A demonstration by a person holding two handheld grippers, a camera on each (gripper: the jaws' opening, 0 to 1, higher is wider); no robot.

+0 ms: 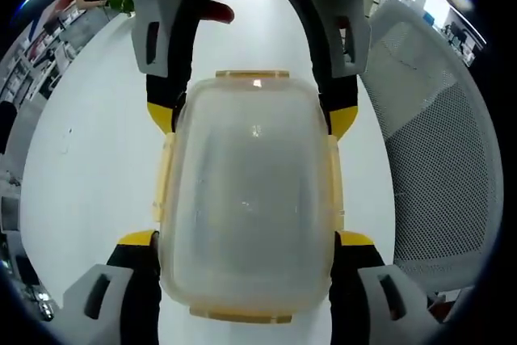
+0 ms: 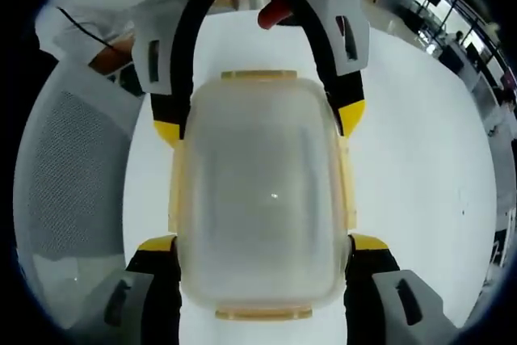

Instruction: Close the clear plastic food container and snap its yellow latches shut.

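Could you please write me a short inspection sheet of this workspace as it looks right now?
Surface: white table, bare where visible.
Job's things: clear container, lid on; yellow latches line its edges, whether snapped cannot be told.
Clutter: nothing seen.
Grippers: left gripper and right gripper straddle the container's opposite ends.
Cables: nothing seen.
Surroundings: grey mesh chair; desks and shelving behind.

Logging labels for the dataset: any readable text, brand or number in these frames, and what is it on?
None readable. The clear container and its yellow latches carry no visible print. The gripper parts show no markings. Background shelves are too small and blurred to read.
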